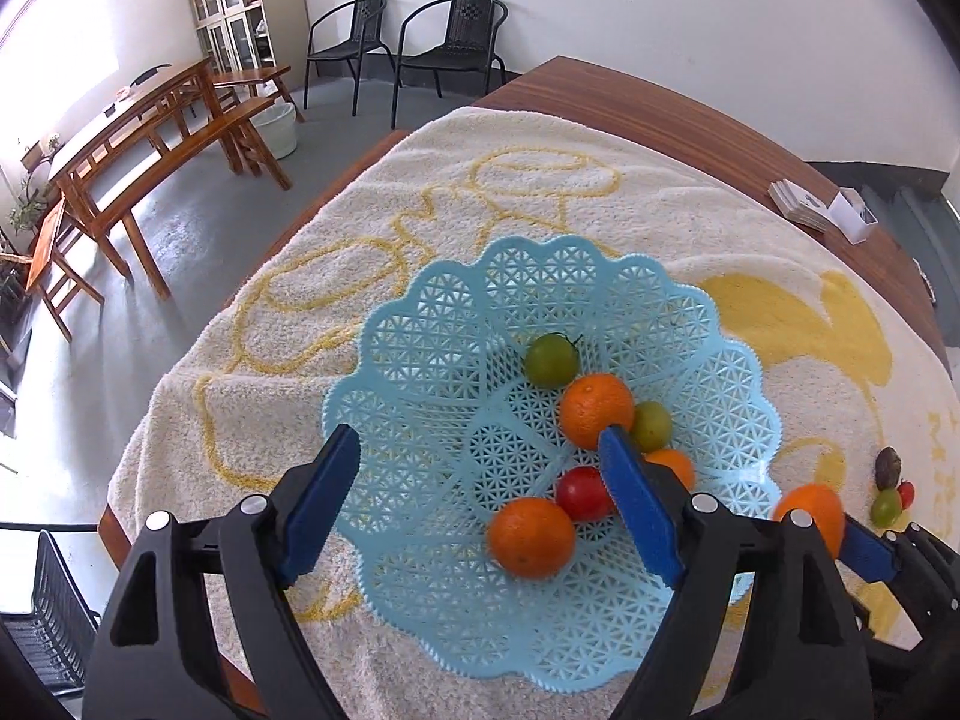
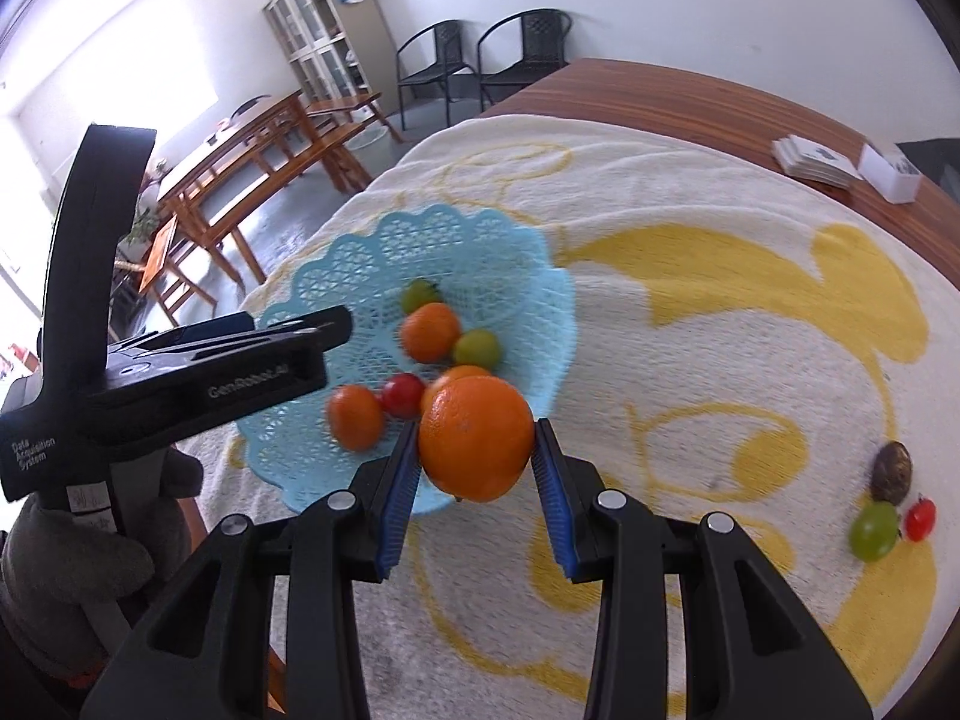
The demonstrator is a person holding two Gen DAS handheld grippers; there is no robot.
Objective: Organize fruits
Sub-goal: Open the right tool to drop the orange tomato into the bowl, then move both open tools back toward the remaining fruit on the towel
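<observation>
Left wrist view: we look down over blue basket (image 1: 420,324) from close above its near rim. Right wrist view: we sit right of basket (image 2: 540,276), facing it, close. Both share basket, towel (image 1: 600,204), far chairs (image 1: 408,42).

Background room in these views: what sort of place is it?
Probably an office break or meeting room, not a home kitchen: glass-door cabinet, two black metal chairs, long wooden tables with benches, grey painted floor.
</observation>
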